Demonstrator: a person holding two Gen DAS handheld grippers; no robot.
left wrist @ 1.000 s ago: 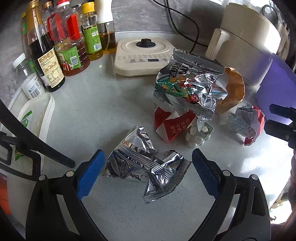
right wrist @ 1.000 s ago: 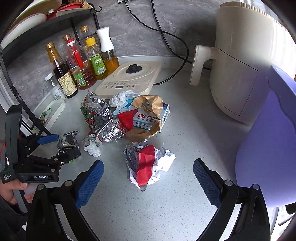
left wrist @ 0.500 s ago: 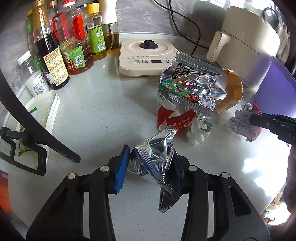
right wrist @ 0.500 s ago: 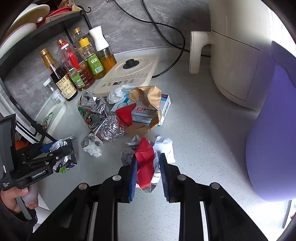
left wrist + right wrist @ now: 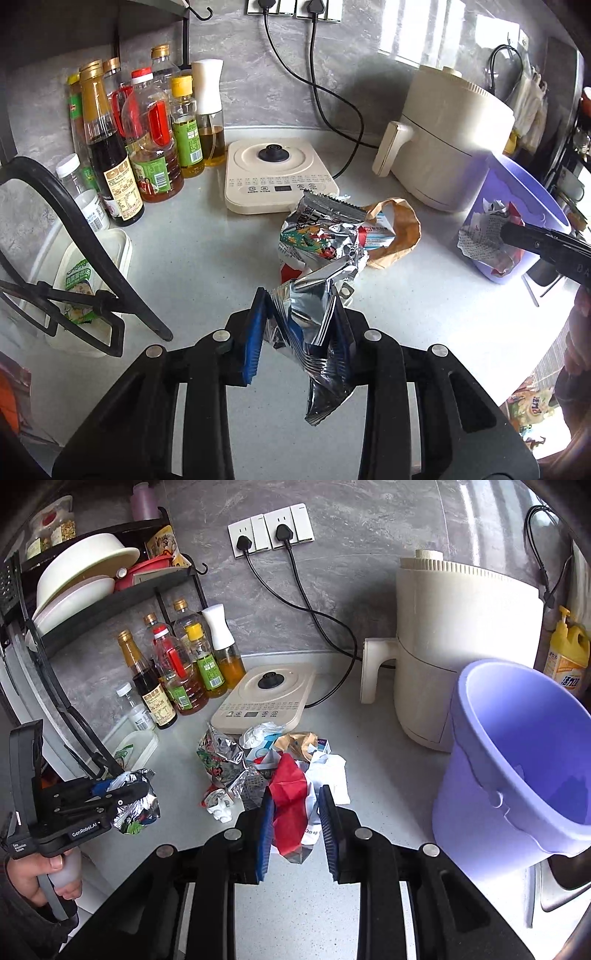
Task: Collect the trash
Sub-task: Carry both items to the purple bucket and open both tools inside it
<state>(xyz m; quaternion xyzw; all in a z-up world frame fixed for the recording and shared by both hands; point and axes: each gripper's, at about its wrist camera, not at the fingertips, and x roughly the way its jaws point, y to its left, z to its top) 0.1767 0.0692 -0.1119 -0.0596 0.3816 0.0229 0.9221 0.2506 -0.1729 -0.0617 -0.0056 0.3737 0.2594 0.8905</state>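
Left gripper (image 5: 297,332): blue-padded fingers (image 5: 254,334) clamped on a crumpled silver foil wrapper (image 5: 314,325). The wrapper stands up between the pads and hangs below them, clear of the grey countertop (image 5: 192,266). In the right wrist view the same gripper sits at far left, its handle gripped by a hand (image 5: 35,877), with the foil bunched at its tip.

Right gripper (image 5: 297,827): fingers (image 5: 266,830) pressed in on a red and white crumpled wrapper (image 5: 291,801). The red part rises between the pads; white paper spills to the right of them. The wrapper appears lifted off the counter. In the left wrist view this gripper's black tip enters from the right edge, holding the wrapper in front of the purple bucket (image 5: 517,206).

Just beyond the grippers, mid-counter: a loose trash pile. A printed foil snack bag (image 5: 317,232), a torn brown paper bag (image 5: 402,229), a small blue and white box (image 5: 376,232) and a white crumpled tissue (image 5: 258,734), all touching or overlapping. A small white scrap (image 5: 221,808) lies just left of the right gripper's tip.

Purple bucket stands at the right, open mouth toward the right wrist camera, just beside the cream air fryer (image 5: 461,646).

Behind the pile: a cream induction cooker (image 5: 277,173), corded to the wall sockets (image 5: 269,528). Left of it, a cluster of oil and sauce bottles (image 5: 147,136) against the grey wall. A white lidded container (image 5: 88,280) lies near the left edge beneath the black rack frame (image 5: 92,240). A yellow detergent bottle (image 5: 569,657) stands right of the air fryer.
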